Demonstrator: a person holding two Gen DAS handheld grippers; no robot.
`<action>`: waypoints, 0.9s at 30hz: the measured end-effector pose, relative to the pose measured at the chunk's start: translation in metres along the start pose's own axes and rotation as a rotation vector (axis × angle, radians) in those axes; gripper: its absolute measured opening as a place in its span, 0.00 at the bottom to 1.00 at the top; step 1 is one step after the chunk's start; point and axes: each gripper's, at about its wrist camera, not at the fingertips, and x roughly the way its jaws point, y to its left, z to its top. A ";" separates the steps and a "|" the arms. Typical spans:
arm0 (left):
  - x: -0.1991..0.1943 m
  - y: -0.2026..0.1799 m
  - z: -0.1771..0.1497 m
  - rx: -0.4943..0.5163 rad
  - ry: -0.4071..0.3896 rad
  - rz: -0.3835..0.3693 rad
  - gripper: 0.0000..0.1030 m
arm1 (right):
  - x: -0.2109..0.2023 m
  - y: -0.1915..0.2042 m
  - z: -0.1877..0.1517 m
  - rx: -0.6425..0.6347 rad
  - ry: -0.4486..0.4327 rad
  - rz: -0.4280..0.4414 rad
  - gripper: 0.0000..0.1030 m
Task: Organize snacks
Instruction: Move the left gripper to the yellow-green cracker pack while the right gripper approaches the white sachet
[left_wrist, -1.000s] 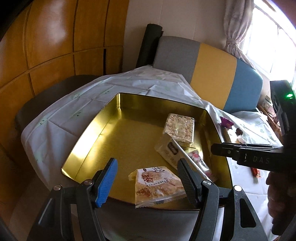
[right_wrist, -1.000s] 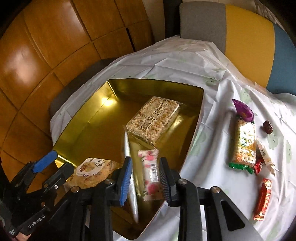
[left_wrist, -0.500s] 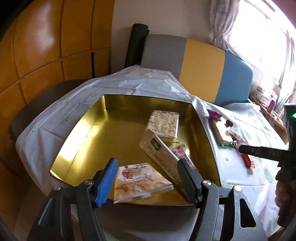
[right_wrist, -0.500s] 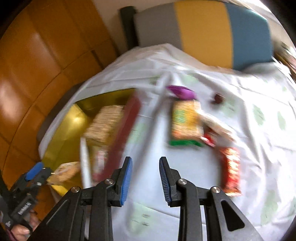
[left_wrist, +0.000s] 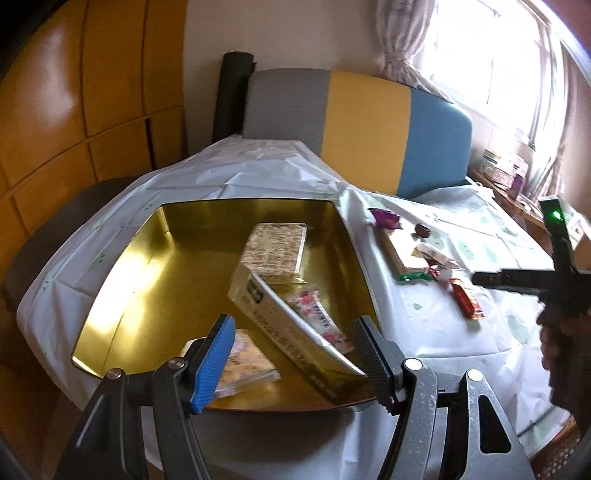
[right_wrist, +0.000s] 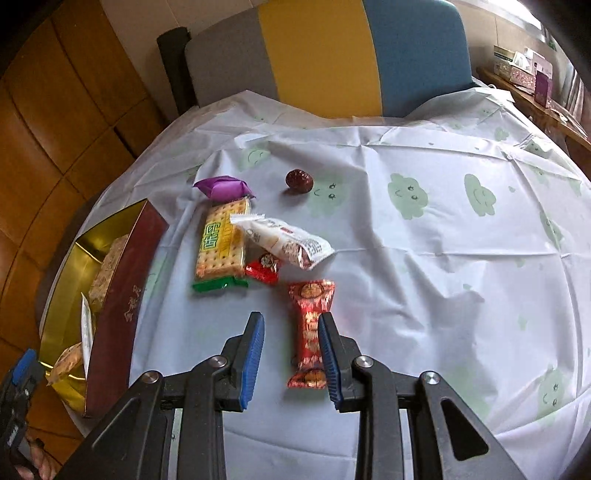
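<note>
A gold tin (left_wrist: 122, 280) with a dark red outside (right_wrist: 122, 295) holds a rice-crisp bar (left_wrist: 277, 251), a long white packet (left_wrist: 288, 325), a pink flowered packet (left_wrist: 317, 317) and a biscuit pack (left_wrist: 243, 362). My left gripper (left_wrist: 291, 354) is open and empty at the tin's near rim. My right gripper (right_wrist: 291, 358) is open above the tablecloth; a red candy packet (right_wrist: 310, 325) lies between its fingers, not gripped. Beyond it lie a yellow cracker pack (right_wrist: 221, 243), a white packet (right_wrist: 288, 243), a small red candy (right_wrist: 264, 269), a purple candy (right_wrist: 223, 188) and a dried date (right_wrist: 299, 181).
The round table has a white cloth with green clouds (right_wrist: 443, 240). A grey, yellow and blue chair back (right_wrist: 332, 51) stands behind it. Wooden panels (left_wrist: 74, 110) are on the left. A sideboard with boxes (right_wrist: 524, 62) is at the far right.
My right gripper let go of the pink flowered packet in the tin and swung right over the loose snacks on the cloth. My left gripper drew back and turned slightly right.
</note>
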 end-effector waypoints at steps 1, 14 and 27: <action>0.000 -0.003 0.000 0.006 0.001 -0.007 0.66 | 0.001 0.002 0.003 -0.004 -0.001 0.001 0.29; -0.001 -0.024 -0.001 0.053 0.005 -0.086 0.66 | 0.040 0.055 0.091 -0.008 -0.028 0.122 0.44; 0.010 -0.018 -0.004 0.031 0.043 -0.097 0.66 | 0.134 0.077 0.131 -0.115 0.088 -0.036 0.46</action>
